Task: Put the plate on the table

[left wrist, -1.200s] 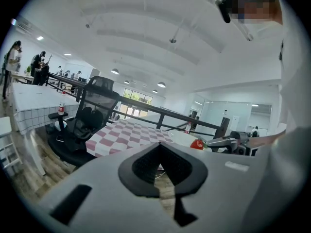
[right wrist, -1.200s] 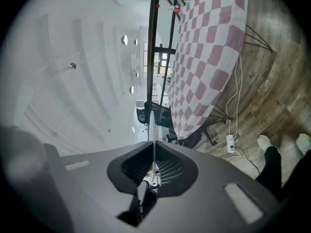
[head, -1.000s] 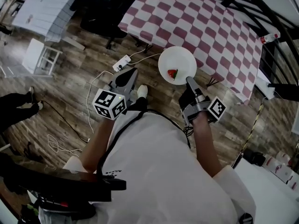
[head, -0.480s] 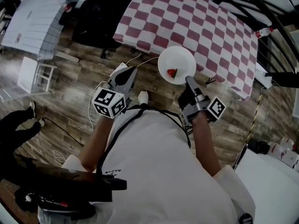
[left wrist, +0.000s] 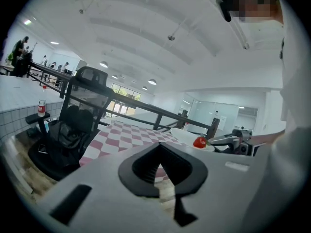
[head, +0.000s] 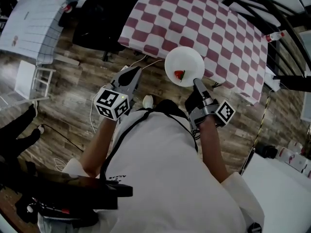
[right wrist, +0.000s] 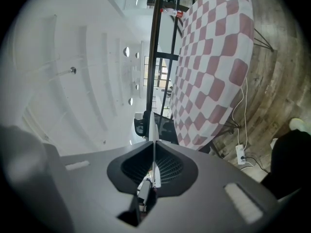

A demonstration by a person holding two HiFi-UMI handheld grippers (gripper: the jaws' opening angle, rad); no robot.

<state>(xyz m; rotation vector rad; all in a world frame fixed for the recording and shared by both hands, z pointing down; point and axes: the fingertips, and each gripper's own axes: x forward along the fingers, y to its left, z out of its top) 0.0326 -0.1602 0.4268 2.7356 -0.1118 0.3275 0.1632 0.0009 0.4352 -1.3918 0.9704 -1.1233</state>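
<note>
A round white plate [head: 187, 62] with a small red piece of food [head: 179, 74] on it hangs over the near edge of the red-and-white checked table [head: 209, 18]. My right gripper [head: 196, 83] is shut on the plate's near rim. In the right gripper view the plate [right wrist: 155, 123] shows edge-on as a thin white line between the jaws. My left gripper [head: 135, 72] is held to the left over the wooden floor, shut with nothing in it. From the left gripper view the plate [left wrist: 187, 136] and the red food [left wrist: 199, 142] appear to the right of the checked cloth.
A black office chair [head: 104, 13] stands by the table's left corner. A power strip [head: 127, 67] and cables lie on the floor under my left gripper. Black railing bars [head: 272, 13] cross the table's far side. A white stool [head: 26, 79] and another person's legs [head: 14, 130] are at the left.
The view has shifted a little toward the table. The plate stays in the right gripper's grip at the table's near edge, and the left gripper has lifted slightly.
</note>
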